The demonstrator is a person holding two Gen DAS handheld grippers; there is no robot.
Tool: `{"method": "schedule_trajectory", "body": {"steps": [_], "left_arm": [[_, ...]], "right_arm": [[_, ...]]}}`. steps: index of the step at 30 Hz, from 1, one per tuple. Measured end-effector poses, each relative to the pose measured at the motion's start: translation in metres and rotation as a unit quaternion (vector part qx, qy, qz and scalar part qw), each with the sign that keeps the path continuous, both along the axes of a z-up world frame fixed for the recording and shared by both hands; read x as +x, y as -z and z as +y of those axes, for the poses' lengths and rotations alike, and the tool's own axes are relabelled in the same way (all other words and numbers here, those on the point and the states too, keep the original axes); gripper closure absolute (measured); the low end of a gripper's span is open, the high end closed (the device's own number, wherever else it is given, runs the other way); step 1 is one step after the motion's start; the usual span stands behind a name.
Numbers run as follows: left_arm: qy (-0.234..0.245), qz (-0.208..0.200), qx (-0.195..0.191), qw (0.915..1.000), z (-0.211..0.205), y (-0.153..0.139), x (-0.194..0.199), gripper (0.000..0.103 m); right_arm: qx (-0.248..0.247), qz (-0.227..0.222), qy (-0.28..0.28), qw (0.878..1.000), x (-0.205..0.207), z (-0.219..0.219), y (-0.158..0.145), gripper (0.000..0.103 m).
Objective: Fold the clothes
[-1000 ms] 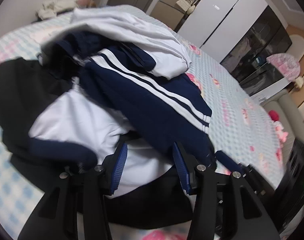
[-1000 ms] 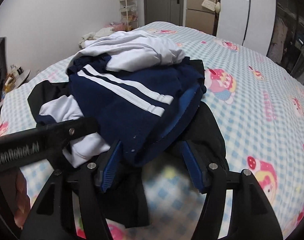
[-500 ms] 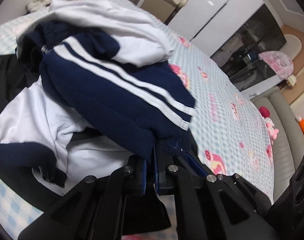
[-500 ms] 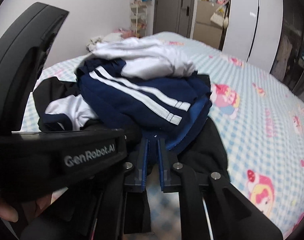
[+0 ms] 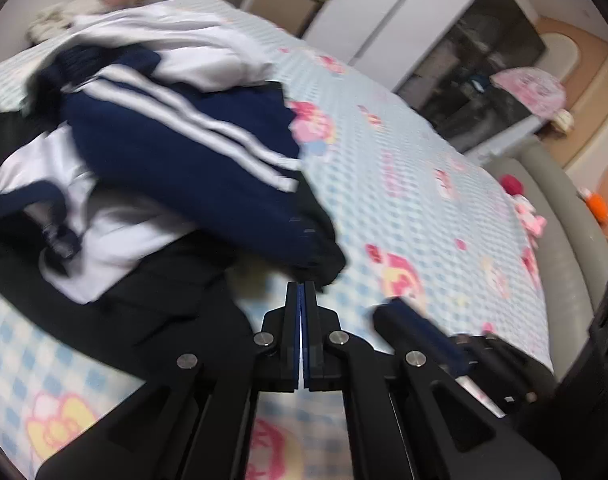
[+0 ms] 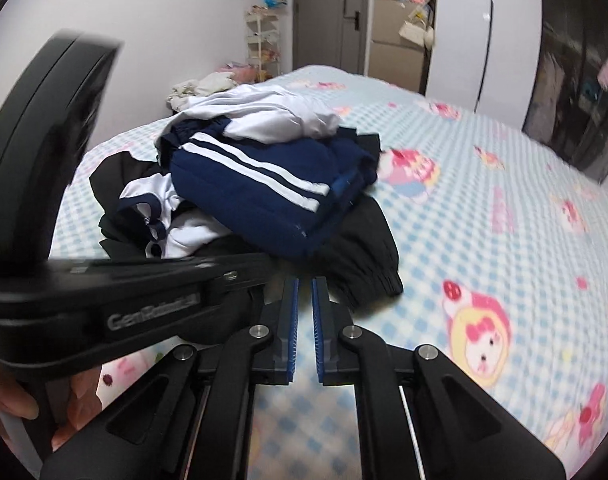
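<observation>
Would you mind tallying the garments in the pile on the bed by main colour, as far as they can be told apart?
Navy with white stripes: 1, the navy garment
Mainly white: 2, the upper white garment and the lower white garment
Black: 1, the black garment
Total: 4

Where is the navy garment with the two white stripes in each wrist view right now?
Left wrist view: the navy striped garment lies left of centre on the clothes pile, above the closed left hand-held gripper.
Right wrist view: the same garment sits just left of centre, beyond the right hand-held gripper.
Shared landmark: the white garment lying on top of it.
</observation>
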State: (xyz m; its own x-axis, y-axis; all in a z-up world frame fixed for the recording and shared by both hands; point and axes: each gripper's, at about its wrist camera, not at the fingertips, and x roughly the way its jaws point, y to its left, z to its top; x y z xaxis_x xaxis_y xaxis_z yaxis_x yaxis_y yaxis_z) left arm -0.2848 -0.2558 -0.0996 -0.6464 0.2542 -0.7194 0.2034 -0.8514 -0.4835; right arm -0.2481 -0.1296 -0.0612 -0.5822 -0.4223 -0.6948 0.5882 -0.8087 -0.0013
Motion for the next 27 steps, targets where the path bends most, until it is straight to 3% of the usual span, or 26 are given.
{"method": "schedule_trajectory", "body": {"steps": [2,4,5,7,8,9,11,12,14,16,19,26,27], "left_arm": [[-0.037,-0.012,0.017,0.9991,-0.019,0.009,0.003,0.102],[-0.062,-0.017,0.037,0.9973,-0.037,0.016,0.005,0.101],[-0.07,-0.018,0.047,0.9963,-0.046,0.019,0.004,0.096],[-0.078,-0.014,0.072,0.9942,-0.063,0.023,-0.002,0.062],[-0.083,-0.007,0.093,0.9922,-0.07,0.025,-0.007,0.04],[-0.085,-0.002,0.111,0.9901,-0.076,0.026,-0.012,0.037],[-0.083,0.002,0.133,0.9877,-0.081,0.029,-0.024,0.037],[-0.083,0.0,0.125,0.9887,-0.082,0.028,-0.03,0.039],[-0.081,-0.002,0.124,0.9889,-0.081,0.029,-0.039,0.039],[-0.075,0.015,0.142,0.9869,-0.076,0.026,-0.041,0.039],[-0.071,0.041,0.16,0.9836,-0.073,0.022,-0.039,0.038],[-0.093,0.058,0.208,0.9719,-0.076,0.025,-0.045,0.038],[-0.09,0.06,0.204,0.9729,-0.072,0.022,-0.047,0.038]], "right_arm": [[-0.006,-0.013,0.01,1.0,-0.007,0.003,0.002,0.088],[-0.013,-0.024,0.017,0.999,-0.017,-0.002,0.007,0.065],[-0.019,-0.031,0.018,0.999,-0.023,-0.005,0.01,0.064],[-0.023,-0.042,0.02,0.999,-0.035,-0.015,0.017,0.051],[-0.022,-0.045,0.021,0.999,-0.041,-0.021,0.022,0.048],[-0.021,-0.047,0.021,0.998,-0.048,-0.027,0.026,0.045],[-0.025,-0.059,0.02,0.998,-0.058,-0.036,0.035,0.045],[-0.027,-0.065,0.018,0.997,-0.063,-0.041,0.04,0.045],[-0.036,-0.073,0.016,0.997,-0.068,-0.045,0.044,0.056],[-0.044,-0.069,0.016,0.997,-0.066,-0.044,0.043,0.074],[-0.061,-0.05,0.016,0.997,-0.059,-0.033,0.034,0.089],[-0.091,-0.023,0.021,0.995,-0.061,-0.027,0.011,0.09],[-0.094,-0.024,0.017,0.995,-0.062,-0.03,0.009,0.084]]}}
